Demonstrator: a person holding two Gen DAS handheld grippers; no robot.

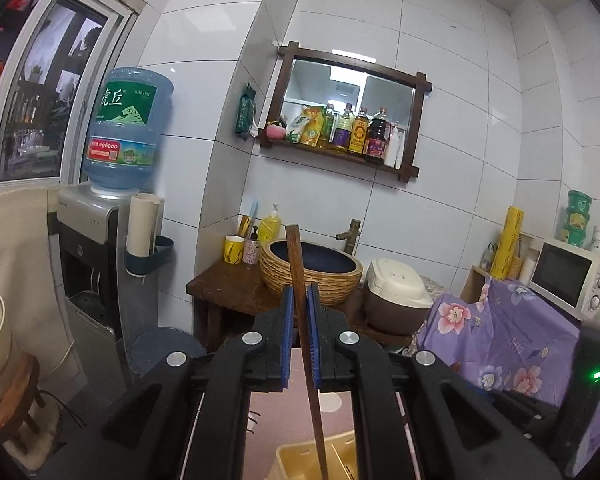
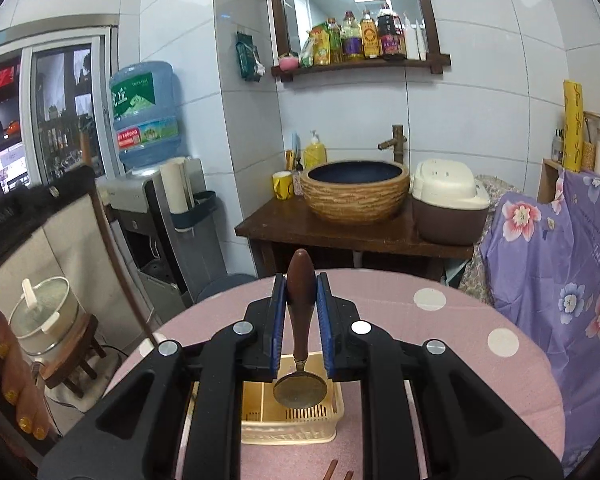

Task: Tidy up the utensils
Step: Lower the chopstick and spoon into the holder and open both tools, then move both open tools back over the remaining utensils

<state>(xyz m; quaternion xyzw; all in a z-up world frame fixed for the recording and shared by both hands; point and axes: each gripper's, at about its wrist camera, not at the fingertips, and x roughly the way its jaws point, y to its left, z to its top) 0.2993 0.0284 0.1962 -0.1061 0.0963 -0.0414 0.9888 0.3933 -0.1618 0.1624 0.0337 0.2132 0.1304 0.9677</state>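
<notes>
A wooden chopstick [image 1: 302,320] stands nearly upright, clamped between the pads of the left gripper [image 1: 300,300], its lower end hanging over the yellow utensil basket [image 1: 300,460]. The right gripper [image 2: 300,292] is clenched on a wooden-handled spoon [image 2: 300,312], bowl downward just above the same basket [image 2: 292,432] on the pink dotted table [image 2: 440,340]. The step looks like depositing: each piece likely needs lowering into a compartment before release.

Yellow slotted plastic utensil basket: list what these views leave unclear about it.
- Yellow slotted plastic utensil basket: right wrist view, sides hidden behind the right gripper and round-bowled wooden-handled spoon.
- Left wrist view: basket cut off by the bottom edge; dark wooden chopstick tip lost there under the left gripper.
</notes>
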